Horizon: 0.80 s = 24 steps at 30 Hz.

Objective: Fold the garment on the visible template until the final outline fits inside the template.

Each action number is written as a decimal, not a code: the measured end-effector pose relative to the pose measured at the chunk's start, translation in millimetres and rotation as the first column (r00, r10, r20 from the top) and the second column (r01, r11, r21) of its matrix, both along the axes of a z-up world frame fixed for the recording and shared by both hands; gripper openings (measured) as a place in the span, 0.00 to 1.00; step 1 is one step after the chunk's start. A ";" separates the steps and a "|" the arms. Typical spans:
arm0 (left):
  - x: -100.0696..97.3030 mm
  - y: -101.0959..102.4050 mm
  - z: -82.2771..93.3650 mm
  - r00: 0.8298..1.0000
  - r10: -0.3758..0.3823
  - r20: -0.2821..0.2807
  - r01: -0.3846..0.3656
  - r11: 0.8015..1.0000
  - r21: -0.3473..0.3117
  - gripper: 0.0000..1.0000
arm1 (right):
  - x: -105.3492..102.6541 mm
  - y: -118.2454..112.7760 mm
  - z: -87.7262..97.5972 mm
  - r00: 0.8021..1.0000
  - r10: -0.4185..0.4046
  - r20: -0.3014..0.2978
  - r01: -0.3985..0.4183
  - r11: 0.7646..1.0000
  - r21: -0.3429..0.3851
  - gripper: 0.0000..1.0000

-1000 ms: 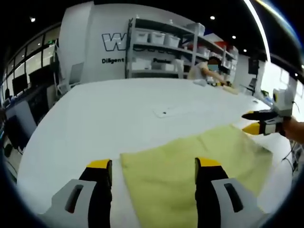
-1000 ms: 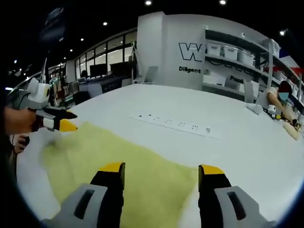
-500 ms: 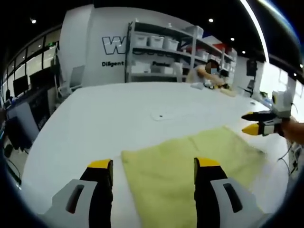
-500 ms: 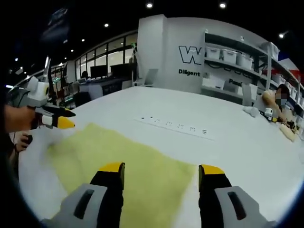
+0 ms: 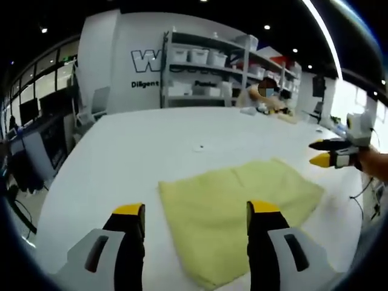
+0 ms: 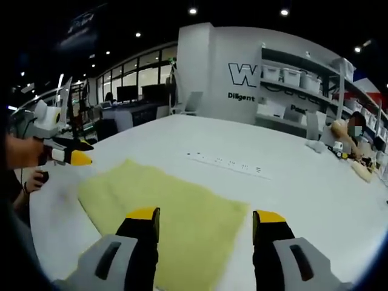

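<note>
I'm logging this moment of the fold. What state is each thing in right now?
Yellow cloth: lying flat on the white table, free of both grippers.
Left gripper: open, holding nothing, above the cloth's near edge.
Right gripper: open, holding nothing, above the cloth.
Shelves: stocked with white bins.

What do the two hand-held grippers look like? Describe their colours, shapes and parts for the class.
Each hand-held gripper has two black jaws with yellow tips, rising from grey moulded bases with slotted cut-outs. This shows on the left hand-held gripper and on the right hand-held gripper. Seen from the side, the jaws taper to a point and a white block sits behind them.
</note>
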<state>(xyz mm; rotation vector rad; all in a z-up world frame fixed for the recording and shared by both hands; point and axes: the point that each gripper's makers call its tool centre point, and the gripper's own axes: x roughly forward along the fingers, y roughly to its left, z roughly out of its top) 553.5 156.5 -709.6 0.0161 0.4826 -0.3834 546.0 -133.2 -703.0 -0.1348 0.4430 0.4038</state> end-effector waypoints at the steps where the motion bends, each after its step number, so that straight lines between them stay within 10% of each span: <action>1: -4.8 0.2 1.4 1.000 0.000 0.002 0.000 1.000 -0.001 0.63 | -2.9 0.2 1.1 1.000 0.001 0.001 -0.001 1.000 -0.001 0.63; 24: -92.4 -7.6 -25.3 0.998 -0.028 -0.059 0.028 1.000 0.000 0.55 | -86.9 0.0 -21.7 0.998 0.007 -0.061 -0.007 1.000 0.005 0.58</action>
